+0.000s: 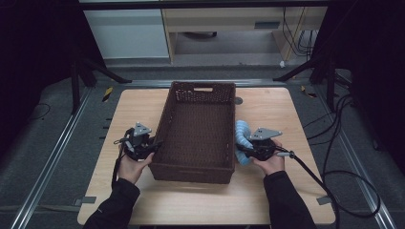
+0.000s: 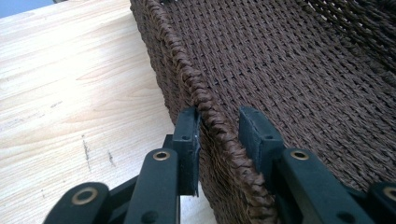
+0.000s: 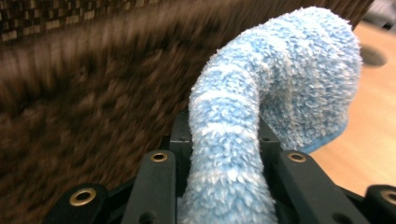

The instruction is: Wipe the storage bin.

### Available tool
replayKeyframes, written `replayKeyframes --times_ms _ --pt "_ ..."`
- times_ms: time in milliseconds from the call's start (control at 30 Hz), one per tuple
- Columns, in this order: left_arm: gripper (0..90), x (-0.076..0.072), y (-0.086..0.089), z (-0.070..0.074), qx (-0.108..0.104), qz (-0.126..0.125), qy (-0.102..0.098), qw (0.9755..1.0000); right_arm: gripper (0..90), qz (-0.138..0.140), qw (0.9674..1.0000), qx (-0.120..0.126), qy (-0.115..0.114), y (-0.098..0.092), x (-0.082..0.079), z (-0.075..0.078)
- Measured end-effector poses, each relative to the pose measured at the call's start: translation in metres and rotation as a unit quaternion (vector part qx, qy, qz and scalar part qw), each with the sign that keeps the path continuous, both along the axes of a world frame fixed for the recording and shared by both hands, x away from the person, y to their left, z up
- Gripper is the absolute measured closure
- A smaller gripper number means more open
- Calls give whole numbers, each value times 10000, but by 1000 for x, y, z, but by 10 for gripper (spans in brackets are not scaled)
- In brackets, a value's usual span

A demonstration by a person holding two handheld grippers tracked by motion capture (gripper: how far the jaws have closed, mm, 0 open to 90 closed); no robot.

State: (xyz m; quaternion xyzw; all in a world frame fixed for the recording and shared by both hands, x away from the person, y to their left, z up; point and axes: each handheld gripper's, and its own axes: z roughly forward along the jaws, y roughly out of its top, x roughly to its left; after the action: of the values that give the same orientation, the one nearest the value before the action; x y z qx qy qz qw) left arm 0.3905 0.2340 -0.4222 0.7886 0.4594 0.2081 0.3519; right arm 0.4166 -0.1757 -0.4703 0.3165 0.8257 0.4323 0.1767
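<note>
On the wooden table point(image 1: 267, 107), the left gripper point(image 1: 154, 146) sits near the left edge, held in the person's left hand point(image 1: 130, 165). In the left gripper view its two black jaws straddle the braided rim of the brown woven basket point(image 2: 299, 60), one jaw outside the wall and one inside; the outer jaw touches the rim, while a narrow gap still shows beside the inner jaw, so the pads are not yet clamped. The basket stands in the middle of the table, its long sides running from the near edge toward the far edge. Just beside its right wall, the right gripper point(image 1: 241, 151), in the right hand point(image 1: 272, 163), is clamped on a fluffy blue-and-white sock point(image 3: 261, 93), which arches up out of the jaws and droops over.
</note>
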Motion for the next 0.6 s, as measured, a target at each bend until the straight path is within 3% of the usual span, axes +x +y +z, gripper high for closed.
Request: replayKeyframes --times_ms 133,267,500,600 --pt "684 6 0 0 4 -14 -21 10000 692 33 9996 -145 232 5 3 -15" --pt "680 14 1 -1 -46 -15 -20 10000 692 37 9994 -164 306 6 3 -16" --pt "681 15 -2 -1 37 53 -39 10000 692 63 9995 123 -283 1 -9 26" --pt "680 16 -3 -1 24 58 -34 10000 693 88 9990 132 -426 0 -15 34"
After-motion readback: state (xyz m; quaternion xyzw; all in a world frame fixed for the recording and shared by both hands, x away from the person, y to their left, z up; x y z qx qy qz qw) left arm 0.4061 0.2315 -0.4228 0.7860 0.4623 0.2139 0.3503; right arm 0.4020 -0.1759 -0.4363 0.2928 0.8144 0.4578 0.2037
